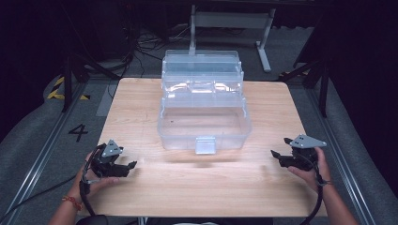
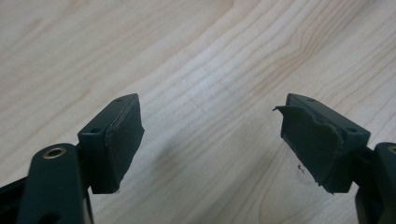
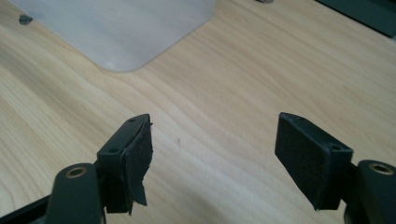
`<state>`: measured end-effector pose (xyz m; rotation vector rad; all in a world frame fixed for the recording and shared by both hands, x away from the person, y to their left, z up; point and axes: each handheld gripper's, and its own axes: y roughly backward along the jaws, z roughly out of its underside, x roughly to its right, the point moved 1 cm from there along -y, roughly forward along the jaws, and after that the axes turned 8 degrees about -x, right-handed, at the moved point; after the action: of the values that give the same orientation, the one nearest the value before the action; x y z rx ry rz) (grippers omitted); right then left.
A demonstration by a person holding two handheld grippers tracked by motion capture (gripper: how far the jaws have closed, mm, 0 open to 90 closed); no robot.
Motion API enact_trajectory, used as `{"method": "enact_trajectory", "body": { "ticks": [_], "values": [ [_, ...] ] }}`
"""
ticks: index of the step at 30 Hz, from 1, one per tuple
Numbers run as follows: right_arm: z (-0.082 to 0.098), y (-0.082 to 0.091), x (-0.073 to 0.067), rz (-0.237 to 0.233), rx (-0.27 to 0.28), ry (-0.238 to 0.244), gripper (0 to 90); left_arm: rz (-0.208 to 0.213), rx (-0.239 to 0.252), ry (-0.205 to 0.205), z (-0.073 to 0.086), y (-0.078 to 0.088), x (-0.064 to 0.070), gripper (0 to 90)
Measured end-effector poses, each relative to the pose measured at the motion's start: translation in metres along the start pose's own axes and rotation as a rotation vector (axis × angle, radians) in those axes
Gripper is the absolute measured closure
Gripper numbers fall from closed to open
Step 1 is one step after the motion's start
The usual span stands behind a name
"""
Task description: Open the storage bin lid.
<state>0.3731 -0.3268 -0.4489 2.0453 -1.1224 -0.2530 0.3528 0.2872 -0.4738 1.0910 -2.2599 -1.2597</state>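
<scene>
A clear, rectangular plastic storage box with fold-out upper trays stands open near the middle of the pale, wood-grain table top, towards its far edge. The deep lower compartment faces the person, and its translucent front latch hangs down at the near wall. The tiered trays rise stepwise behind it. No contents can be made out inside the box.

The left gripper, a black two-jaw tool with a grey three-cornered plate on top, is held in the person's left hand over the near left part of the table. It lies well apart from the box. In the left gripper view its jaws stand wide, with bare wood between the pads. The rubber facing on one pad looks worn and frayed at the edge.

The right gripper, of the same make, is held in the right hand over the near right part of the table, also clear of the box. In the right gripper view its jaws stand wide, nothing between them, and the pad on the left side of that view peels at its lower edge. A rounded corner of the clear box shows on the table beyond the jaws.

Both grippers grip nothing and touch nothing.
</scene>
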Motion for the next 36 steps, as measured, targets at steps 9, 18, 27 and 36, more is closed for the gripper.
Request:
{"method": "enact_trajectory", "body": {
  "ticks": [9, 18, 27, 36],
  "values": [
    [0.043, 0.000, -0.005, 0.007, -0.040, -0.075, 23.1, 0.019, 0.000, 0.044, 0.013, -0.004, 0.001, 19.2],
    [0.060, -0.003, -0.001, -0.054, -0.062, -0.167, 20.8, 0.036, 0.031, 0.084, 0.017, -0.007, -0.002, 16.3],
    [0.061, -0.005, 0.003, -0.096, -0.074, -0.185, 18.4, 0.036, 0.021, 0.088, 0.016, -0.007, -0.002, 15.0],
    [0.061, -0.005, 0.003, -0.096, -0.075, -0.187, 18.0, 0.040, 0.012, 0.093, 0.015, -0.008, -0.002, 12.5]
  ]
}}
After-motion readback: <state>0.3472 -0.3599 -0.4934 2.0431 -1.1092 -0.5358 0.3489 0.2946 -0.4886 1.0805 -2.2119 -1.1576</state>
